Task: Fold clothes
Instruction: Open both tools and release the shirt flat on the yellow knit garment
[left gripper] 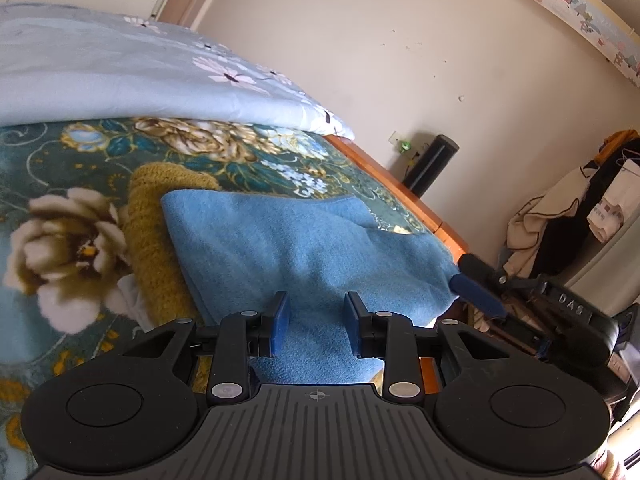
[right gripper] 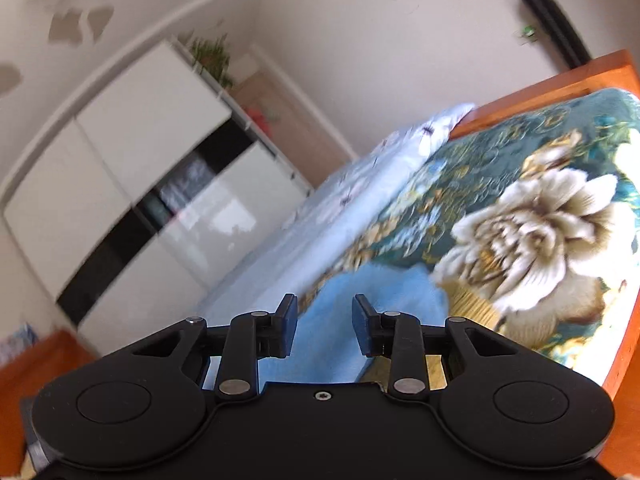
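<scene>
A folded blue cloth lies on the teal floral blanket of a bed. A mustard knitted garment sticks out from under its left side. My left gripper hovers low over the cloth's near edge, jaws apart with nothing pinched. My right gripper comes in from the right at the cloth's right corner; that corner sits between its fingers with a gap showing. In the blurred right wrist view the right gripper stands open, with the blue cloth and mustard garment just beyond it.
A pale blue flowered quilt is piled at the far side of the bed. The orange wooden bed frame runs along the right. A black cylinder stands by the wall, hanging clothes farther right, a white and black wardrobe beyond.
</scene>
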